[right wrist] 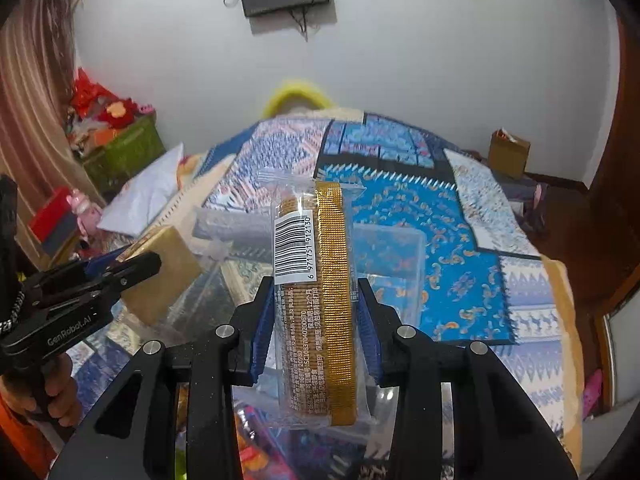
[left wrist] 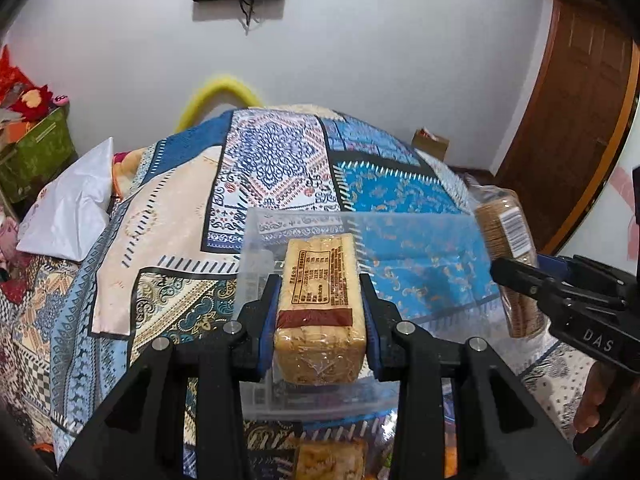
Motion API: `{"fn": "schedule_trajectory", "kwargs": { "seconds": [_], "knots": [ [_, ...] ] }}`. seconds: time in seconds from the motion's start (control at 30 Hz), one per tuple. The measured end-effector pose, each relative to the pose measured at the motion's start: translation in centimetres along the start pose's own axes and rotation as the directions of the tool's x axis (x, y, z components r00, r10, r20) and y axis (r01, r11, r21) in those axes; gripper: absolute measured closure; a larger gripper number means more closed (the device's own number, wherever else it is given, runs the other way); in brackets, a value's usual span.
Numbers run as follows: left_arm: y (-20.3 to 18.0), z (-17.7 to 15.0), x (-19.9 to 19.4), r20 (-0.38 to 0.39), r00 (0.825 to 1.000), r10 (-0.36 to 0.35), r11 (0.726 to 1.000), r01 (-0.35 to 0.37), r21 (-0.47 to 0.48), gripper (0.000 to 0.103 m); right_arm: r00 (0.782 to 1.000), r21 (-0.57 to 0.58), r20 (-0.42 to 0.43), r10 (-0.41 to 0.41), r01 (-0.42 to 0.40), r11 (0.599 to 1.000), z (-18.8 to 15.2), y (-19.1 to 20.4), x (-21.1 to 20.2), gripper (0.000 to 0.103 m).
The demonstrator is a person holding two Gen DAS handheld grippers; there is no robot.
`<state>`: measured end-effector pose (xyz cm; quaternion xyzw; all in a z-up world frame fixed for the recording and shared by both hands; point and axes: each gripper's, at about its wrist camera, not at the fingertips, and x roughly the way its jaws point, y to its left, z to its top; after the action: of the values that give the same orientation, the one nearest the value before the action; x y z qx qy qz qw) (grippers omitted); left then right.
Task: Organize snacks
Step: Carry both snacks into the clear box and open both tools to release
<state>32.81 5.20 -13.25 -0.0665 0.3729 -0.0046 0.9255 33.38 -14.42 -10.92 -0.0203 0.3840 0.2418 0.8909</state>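
left tongs (left wrist: 320, 312) clamped on wrapped yellow cake block (left wrist: 316, 320), held above clear plastic box (left wrist: 420, 240) on patterned bed (left wrist: 280, 160). right tongs (right wrist: 316, 320) clamped on clear biscuit packet (right wrist: 316, 300), raised over same box, right of cake block.

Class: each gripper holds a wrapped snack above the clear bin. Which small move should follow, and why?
Probably lower the left gripper to set its cake block in the clear bin below; the right gripper holding the cracker pack can follow.
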Motion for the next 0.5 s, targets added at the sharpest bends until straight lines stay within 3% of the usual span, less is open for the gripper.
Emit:
{"fn": "schedule_trajectory", "kwargs": {
  "seconds": [0.2,0.5],
  "knots": [
    [-0.3,-0.3,3.2,-0.076,0.997,0.011,1.000,-0.010,0.011,0.067,0.997,-0.029,-0.077,-0.012,0.009,1.000,-0.2,0.3,2.9,0.068],
    [-0.8,-0.9,5.5,-0.121,0.992,0.033,0.998,-0.027,0.054,0.067,0.984,-0.083,-0.175,-0.028,0.013,0.996,-1.3,1.0,5.7,0.067]
  ]
}}
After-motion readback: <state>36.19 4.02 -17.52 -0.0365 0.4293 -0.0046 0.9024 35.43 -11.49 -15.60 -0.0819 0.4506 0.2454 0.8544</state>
